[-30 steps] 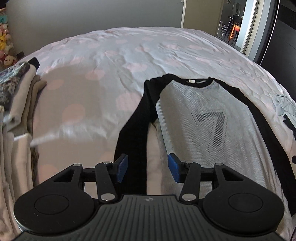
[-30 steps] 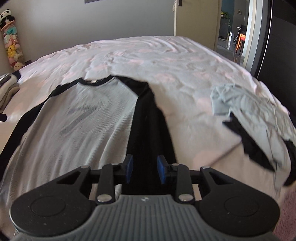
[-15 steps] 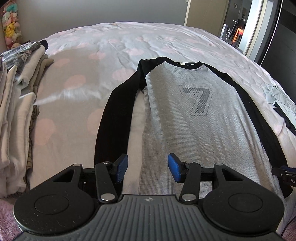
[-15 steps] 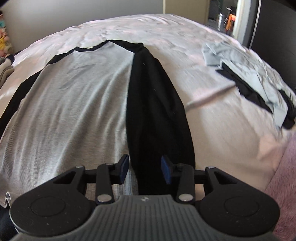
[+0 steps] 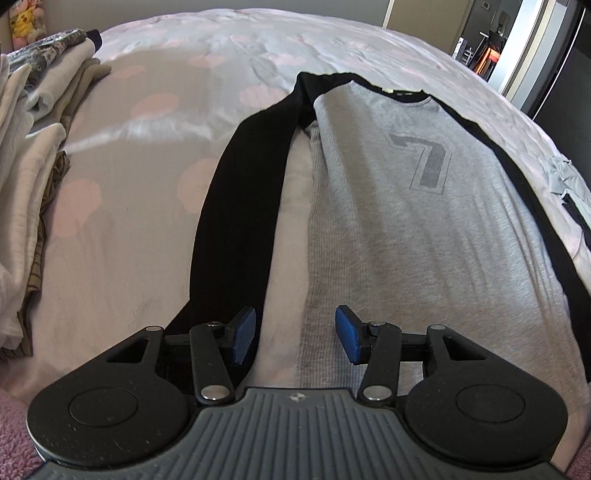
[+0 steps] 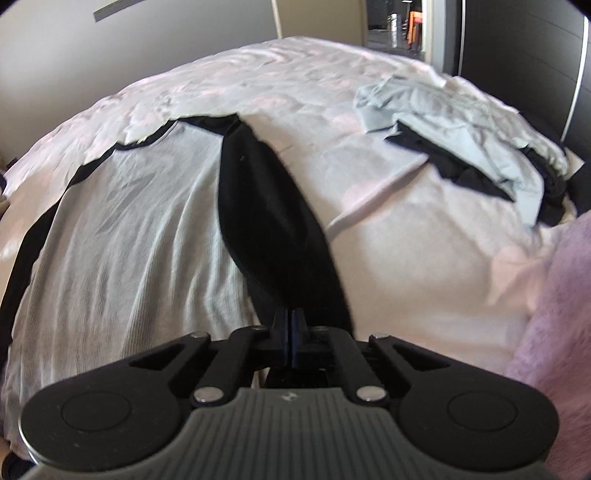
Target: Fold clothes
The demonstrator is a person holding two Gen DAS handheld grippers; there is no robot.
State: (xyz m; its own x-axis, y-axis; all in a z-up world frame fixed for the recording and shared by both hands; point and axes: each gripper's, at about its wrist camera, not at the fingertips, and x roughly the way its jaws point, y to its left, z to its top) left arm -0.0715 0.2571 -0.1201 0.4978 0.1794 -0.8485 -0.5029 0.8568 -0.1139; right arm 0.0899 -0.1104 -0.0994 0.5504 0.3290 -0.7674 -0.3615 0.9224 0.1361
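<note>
Fingers on your right gripper (image 6: 291, 334) are clamped on the black sleeve (image 6: 273, 229) end, while your left gripper (image 5: 293, 334) hangs wide open between the other sleeve (image 5: 240, 206) and the shirt (image 5: 406, 221) body, both sleeves running lengthwise up the bed (image 5: 147, 147).

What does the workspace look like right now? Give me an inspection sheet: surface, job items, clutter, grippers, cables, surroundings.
Surface: bed with a pale spotted cover, wrinkled toward the far side.
Job's things: grey raglan shirt with a printed 7, laid flat face up; its black sleeves lie alongside the body.
Clutter: stack of light folded clothes at the bed's left edge; crumpled grey and black garment at the right.
Grippers: left gripper jaws open over the gap between left sleeve and body, gripping nothing; right gripper jaws shut at the end of the right sleeve.
Cables: nothing seen.
Surroundings: plush toys far left, doorway far right.
</note>
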